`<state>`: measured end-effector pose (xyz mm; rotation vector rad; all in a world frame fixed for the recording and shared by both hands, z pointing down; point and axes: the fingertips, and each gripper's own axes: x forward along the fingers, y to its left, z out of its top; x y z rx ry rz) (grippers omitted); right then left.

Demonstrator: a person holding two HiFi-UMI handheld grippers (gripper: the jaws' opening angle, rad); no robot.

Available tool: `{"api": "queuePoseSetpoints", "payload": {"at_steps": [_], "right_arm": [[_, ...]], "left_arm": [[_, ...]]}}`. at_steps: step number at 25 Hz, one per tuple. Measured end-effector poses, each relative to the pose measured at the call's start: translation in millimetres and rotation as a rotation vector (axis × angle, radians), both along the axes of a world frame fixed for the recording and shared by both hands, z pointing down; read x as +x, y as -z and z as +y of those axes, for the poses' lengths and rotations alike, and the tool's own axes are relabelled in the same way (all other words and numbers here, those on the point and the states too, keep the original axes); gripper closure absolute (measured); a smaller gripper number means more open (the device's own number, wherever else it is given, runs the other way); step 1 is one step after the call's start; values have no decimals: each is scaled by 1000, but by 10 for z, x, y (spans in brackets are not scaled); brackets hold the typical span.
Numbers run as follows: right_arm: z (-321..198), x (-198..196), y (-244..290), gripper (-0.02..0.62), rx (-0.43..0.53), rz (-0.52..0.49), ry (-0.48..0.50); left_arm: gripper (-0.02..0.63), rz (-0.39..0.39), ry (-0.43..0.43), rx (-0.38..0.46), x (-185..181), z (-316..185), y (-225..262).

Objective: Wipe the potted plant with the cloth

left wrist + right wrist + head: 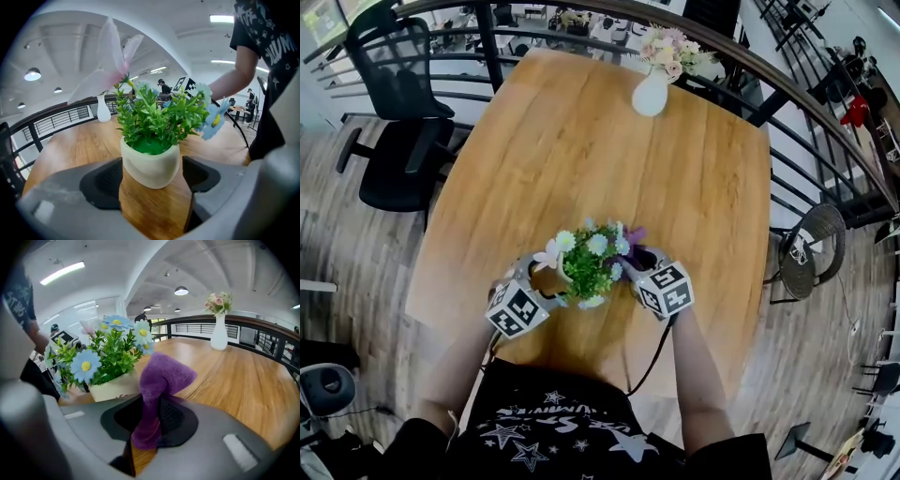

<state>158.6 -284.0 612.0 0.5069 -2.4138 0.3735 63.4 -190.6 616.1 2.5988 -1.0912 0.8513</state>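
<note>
Left gripper (151,178): fingers wide, straddling the potted plant (589,262) on the table (581,141). Right gripper (152,420): fingers clamping purple cloth (161,378).

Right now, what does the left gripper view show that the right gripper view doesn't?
Only the left gripper view: the left gripper with its jaws standing apart and the cream pot between them. Whether the pads touch the pot is unclear.

Only the right gripper view: the right gripper shut on the purple cloth, whose free end stands up beside the pot.

Both: the potted plant with its blue daisies, the wooden table, and the white vase of flowers at the table's far end.
</note>
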Motion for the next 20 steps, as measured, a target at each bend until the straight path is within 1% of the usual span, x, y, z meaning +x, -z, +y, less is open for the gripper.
{"api": "queuePoseSetpoints", "payload": {"at_steps": [4,6,9,12,15,20], "right_arm": [[-19,-96,-55,509,12,4,77],[4,-143,-68,509,24,10,114],[85,-200,-66,511,23,15,162],[229,-258,-42,511,3,6,212],[307,-269,-32,511,12,14,222],[449,-250,-36,512,2,9,192]], "left_arm": [[202,-30,19,38,-14,-45,-11],[202,-38,9,40,-3,-39,-7],[248,-50,-12,34,28,-31,2],[249,-60,-6,38,37,-42,9],[250,-53,6,41,38,-43,10],[253,-51,20,35,29,-29,7]]}}
